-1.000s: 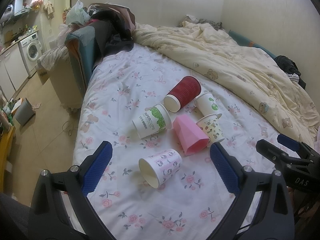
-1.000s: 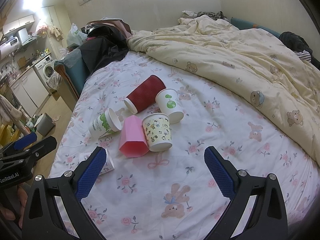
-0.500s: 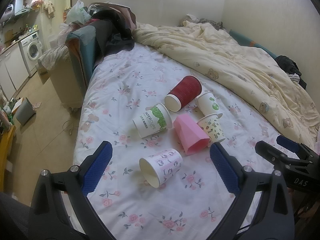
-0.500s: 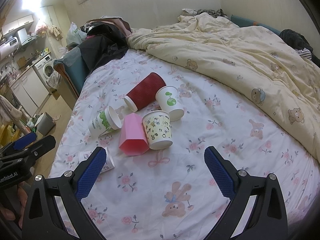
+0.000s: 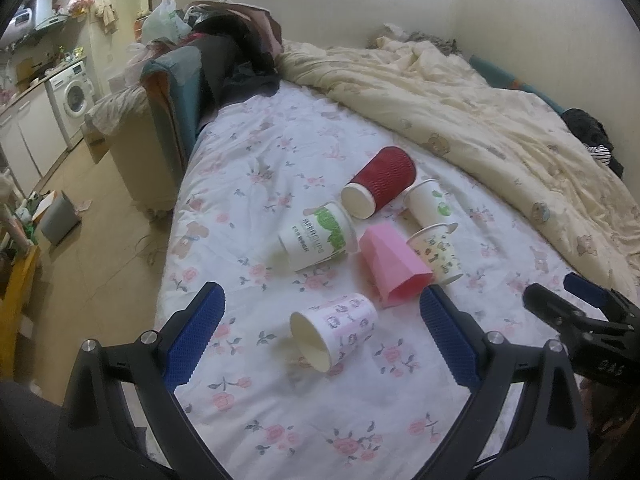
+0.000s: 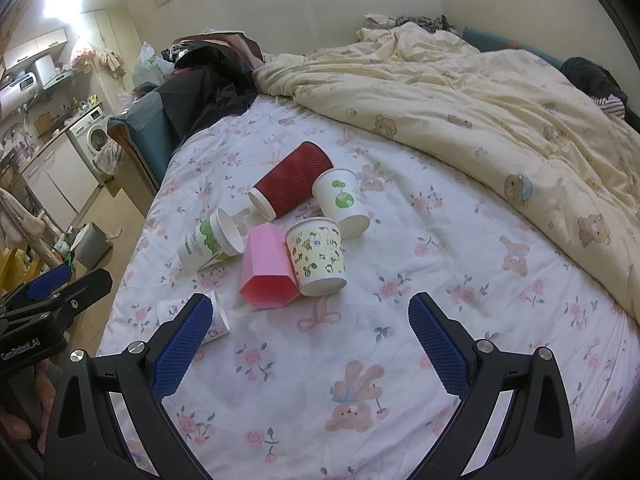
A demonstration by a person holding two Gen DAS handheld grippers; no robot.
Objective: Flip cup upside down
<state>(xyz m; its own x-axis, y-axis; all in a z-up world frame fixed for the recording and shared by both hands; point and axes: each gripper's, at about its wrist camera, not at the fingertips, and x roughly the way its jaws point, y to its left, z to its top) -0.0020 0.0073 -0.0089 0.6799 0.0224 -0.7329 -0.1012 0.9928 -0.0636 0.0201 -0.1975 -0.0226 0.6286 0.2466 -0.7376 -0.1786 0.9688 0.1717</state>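
Several cups lie on their sides on the floral bed sheet [image 5: 248,184]. A white cup with pink prints [image 5: 334,330] lies between my left gripper's [image 5: 322,338] open fingers, mouth toward me. Beyond it lie a green-leaf paper cup [image 5: 316,236], a pink faceted cup [image 5: 392,266], a cartoon-print cup [image 5: 436,252], a red ribbed cup [image 5: 380,182] and a white cup with a green sprout [image 5: 430,206]. My right gripper [image 6: 310,340] is open and empty, just short of the pink cup [image 6: 266,266] and the cartoon cup [image 6: 318,256].
A cream bear-print duvet [image 6: 500,92] covers the right side of the bed. Dark clothes [image 5: 236,56] and a teal chair [image 5: 176,92] stand at the bed's far left. The floor, a grey bin [image 5: 60,216] and a washing machine [image 5: 74,96] are on the left.
Both grippers have crept slightly toward the cups. The cups have not moved.
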